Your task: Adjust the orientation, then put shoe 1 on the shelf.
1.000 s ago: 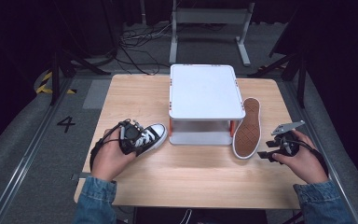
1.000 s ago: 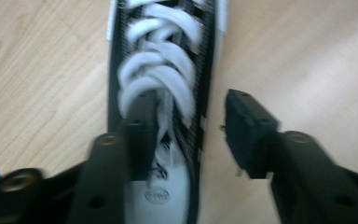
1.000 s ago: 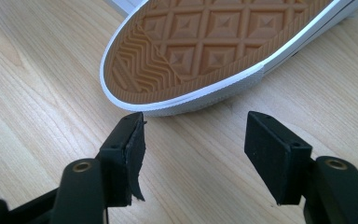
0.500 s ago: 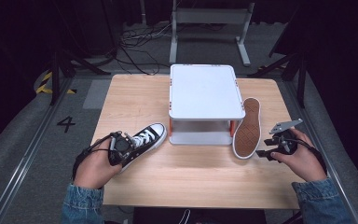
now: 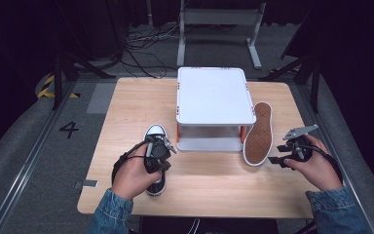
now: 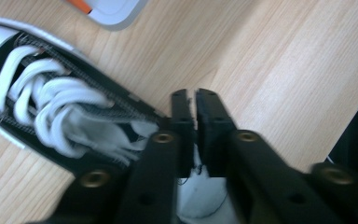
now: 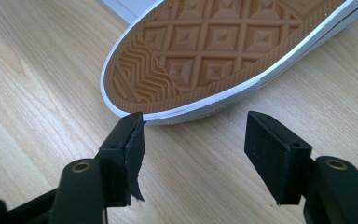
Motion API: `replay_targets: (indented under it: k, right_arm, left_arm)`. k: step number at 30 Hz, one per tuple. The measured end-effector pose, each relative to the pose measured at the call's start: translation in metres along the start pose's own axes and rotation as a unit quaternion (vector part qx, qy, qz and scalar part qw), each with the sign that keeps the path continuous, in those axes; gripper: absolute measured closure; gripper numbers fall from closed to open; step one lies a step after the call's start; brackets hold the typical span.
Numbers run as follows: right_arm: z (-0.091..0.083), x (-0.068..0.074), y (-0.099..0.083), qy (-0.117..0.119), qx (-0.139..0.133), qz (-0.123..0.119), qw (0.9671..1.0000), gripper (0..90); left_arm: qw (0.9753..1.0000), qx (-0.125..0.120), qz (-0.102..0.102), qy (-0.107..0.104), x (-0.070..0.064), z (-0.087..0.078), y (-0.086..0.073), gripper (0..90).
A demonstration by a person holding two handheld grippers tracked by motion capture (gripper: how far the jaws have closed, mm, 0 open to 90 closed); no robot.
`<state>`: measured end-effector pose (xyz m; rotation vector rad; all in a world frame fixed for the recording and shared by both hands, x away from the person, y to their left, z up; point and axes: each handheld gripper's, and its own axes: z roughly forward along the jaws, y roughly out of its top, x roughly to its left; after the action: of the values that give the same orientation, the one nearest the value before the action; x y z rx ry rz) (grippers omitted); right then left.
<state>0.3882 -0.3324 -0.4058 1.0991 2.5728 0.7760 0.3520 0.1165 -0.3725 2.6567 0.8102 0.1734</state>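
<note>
Left gripper: jaws clamped on collar of black canvas sneaker with white laces, toe toward white plastic step stool, upright on wooden table. Right gripper: jaws spread, just short of heel of upturned tan-soled sneaker beside stool.

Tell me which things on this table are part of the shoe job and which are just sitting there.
In the job:
black sneaker, clamped at its collar by the left gripper
upturned sneaker, sole up, in front of the open right gripper
white shelf, between the two shoes

Lying about:
small silver tag at the table's left edge
</note>
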Motion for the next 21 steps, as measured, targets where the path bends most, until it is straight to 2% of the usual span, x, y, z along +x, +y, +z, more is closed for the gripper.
replay_targets:
  k: [1, 2, 4, 7, 9, 10, 11, 12, 13, 14, 15, 16, 18, 19, 21]
  right_arm:
    - [-0.002, -0.001, 0.0, -0.001, -0.009, 0.009, 0.9999, 45.3]
    - [-0.002, -0.001, 0.0, -0.001, -0.009, 0.009, 0.9999, 45.3]
    - [-0.006, -0.002, 0.0, -0.006, -0.031, 0.02, 0.9993, 49.3]
    - [-0.011, -0.004, 0.002, -0.017, -0.066, 0.031, 0.9972, 56.0]
    - [-0.013, -0.006, 0.005, -0.025, -0.079, 0.035, 0.996, 58.7]
    - [-0.014, -0.006, 0.006, -0.025, -0.075, 0.048, 0.9957, 60.9]
    - [-0.014, -0.007, 0.008, -0.027, -0.072, 0.054, 0.9956, 62.2]
    - [-0.013, -0.008, 0.009, -0.035, -0.067, 0.056, 0.9956, 63.6]
    - [-0.014, -0.009, 0.011, -0.04, -0.057, 0.064, 0.9955, 65.3]
    - [-0.013, -0.009, 0.013, -0.039, -0.047, 0.08, 0.9949, 67.7]
    - [-0.012, -0.009, 0.014, -0.041, -0.048, 0.078, 0.9949, 69.5]
    - [-0.01, -0.009, 0.018, -0.052, -0.052, 0.063, 0.9953, 74.2]
    - [-0.009, -0.009, 0.02, -0.052, -0.054, 0.06, 0.9954, 75.7]
    - [-0.006, -0.01, 0.024, -0.046, -0.061, 0.058, 0.9954, 79.5]
    - [-0.003, -0.01, 0.025, -0.045, -0.057, 0.058, 0.9957, 81.3]
  left_arm:
    - [0.9999, -0.009, -0.007, 0.003, 0.002, -0.004, -0.002, 70.6]
    - [0.9997, -0.015, -0.018, 0.01, 0.003, -0.008, -0.004, 70.6]
    - [0.9989, -0.02, -0.03, 0.03, 0.008, -0.015, -0.008, 57.9]
    - [0.9945, -0.036, -0.081, 0.055, 0.02, -0.023, -0.017, 43.3]
    - [0.9906, -0.033, -0.112, 0.071, 0.03, -0.026, -0.025, 38.4]
    - [0.9884, -0.031, -0.124, 0.082, 0.036, -0.026, -0.03, 35.4]
    - [0.9858, -0.025, -0.138, 0.092, 0.041, -0.025, -0.035, 33.8]
    - [0.9844, -0.02, -0.144, 0.1, 0.045, -0.024, -0.038, 33.0]
    - [0.982, -0.016, -0.153, 0.11, 0.051, -0.023, -0.043, 32.8]
    - [0.9812, -0.015, -0.158, 0.109, 0.055, -0.021, -0.045, 32.1]
    - [0.9799, -0.013, -0.166, 0.11, 0.059, -0.02, -0.048, 31.0]
    - [0.9788, -0.011, -0.172, 0.111, 0.062, -0.017, -0.051, 30.4]
    - [0.9776, -0.004, -0.18, 0.108, 0.068, -0.013, -0.055, 30.4]
    - [0.9763, 0.002, -0.187, 0.109, 0.072, -0.01, -0.059, 30.3]
    - [0.976, 0.003, -0.188, 0.109, 0.073, -0.01, -0.061, 30.3]
